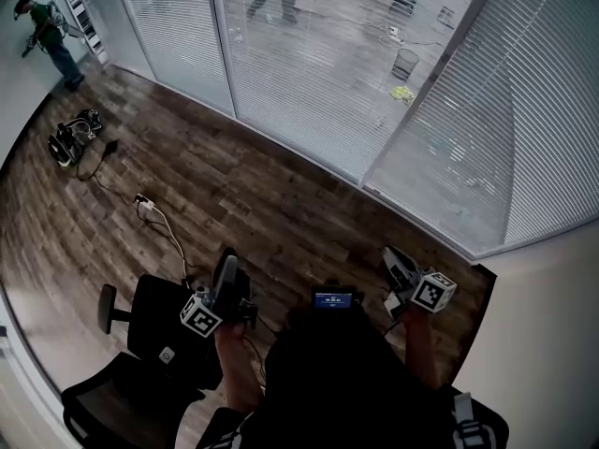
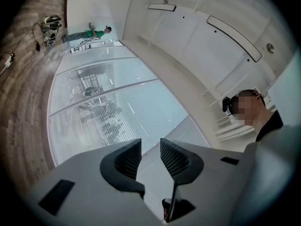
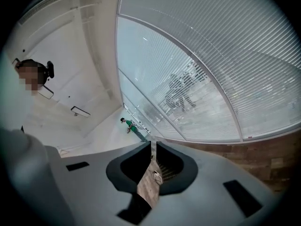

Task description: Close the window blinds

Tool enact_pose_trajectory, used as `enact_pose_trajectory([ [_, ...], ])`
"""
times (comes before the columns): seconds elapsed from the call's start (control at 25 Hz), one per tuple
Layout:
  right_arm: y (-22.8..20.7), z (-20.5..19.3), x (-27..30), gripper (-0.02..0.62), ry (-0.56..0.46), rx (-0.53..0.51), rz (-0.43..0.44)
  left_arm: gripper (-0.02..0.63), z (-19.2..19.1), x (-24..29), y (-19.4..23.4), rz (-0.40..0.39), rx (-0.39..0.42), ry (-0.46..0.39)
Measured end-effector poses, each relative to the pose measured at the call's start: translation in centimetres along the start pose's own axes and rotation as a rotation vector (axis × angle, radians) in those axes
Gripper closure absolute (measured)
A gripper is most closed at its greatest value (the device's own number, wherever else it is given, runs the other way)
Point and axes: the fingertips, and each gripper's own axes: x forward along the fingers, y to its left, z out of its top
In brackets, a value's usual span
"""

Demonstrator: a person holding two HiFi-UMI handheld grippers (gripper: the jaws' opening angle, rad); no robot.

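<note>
**First speaker:** Window blinds [image 1: 309, 73]: where are they?

**Second speaker:** They hang across a wall of glass panels ahead of the person, along the far edge of a dark wooden floor [image 1: 234, 195]. The slats lie level. Through the middle panels, figures of people beyond the glass show faintly.

**First speaker:** And the two tools?

**Second speaker:** Both are held low, close to the person's body and well apart from the blinds. The left gripper [image 2: 150, 147] tilts upward toward the slats. Its jaws stand a little apart with nothing between them. The right gripper [image 3: 154, 147] has its jaws brought together, with only a sliver of floor showing between them, and it grips nothing.

**First speaker:** What else is around?

**Second speaker:** A black office chair [image 1: 150, 344] stands just beside the left gripper. A white cable [image 1: 159, 218] trails over the floor. Farther off, by the end of the glass wall, stands a person in a green top [image 1: 47, 31].
</note>
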Motion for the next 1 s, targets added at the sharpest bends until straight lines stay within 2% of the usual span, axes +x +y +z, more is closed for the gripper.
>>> enact_pose_trajectory([
  [0.16,-3.4,0.4,3.5,0.574,0.022,0.044,-0.011,0.471,0.8,1.6,2.1,0.044,0.009,0.003],
  [0.32,-7.8,3.0,10.1,0.574,0.040,0.050,-0.010,0.471,2.3,4.6,5.4,0.088,0.044,-0.008],
  [0.48,-12.2,9.8,16.5,0.573,0.016,0.001,-0.043,0.471,4.0,9.4,7.2,0.113,0.032,-0.061],
  [0.56,-13.1,14.0,19.5,0.572,-0.035,-0.076,-0.084,0.471,6.6,12.8,7.5,0.097,0.095,-0.041],
  [0.64,-13.8,18.1,21.6,0.572,-0.087,-0.162,-0.138,0.471,9.0,16.3,8.2,0.080,0.143,-0.007],
  [0.8,-17.4,25.3,21.5,0.545,-0.157,-0.297,-0.293,0.471,8.6,22.1,10.9,0.077,0.118,0.061],
  [0.88,-18.8,28.4,20.8,0.518,-0.181,-0.369,-0.397,0.471,8.2,24.7,12.2,0.077,0.107,0.093],
  [1.0,-20.3,33.1,18.9,0.511,-0.189,-0.552,-0.617,0.471,7.7,27.7,14.5,0.074,0.077,0.124],
])
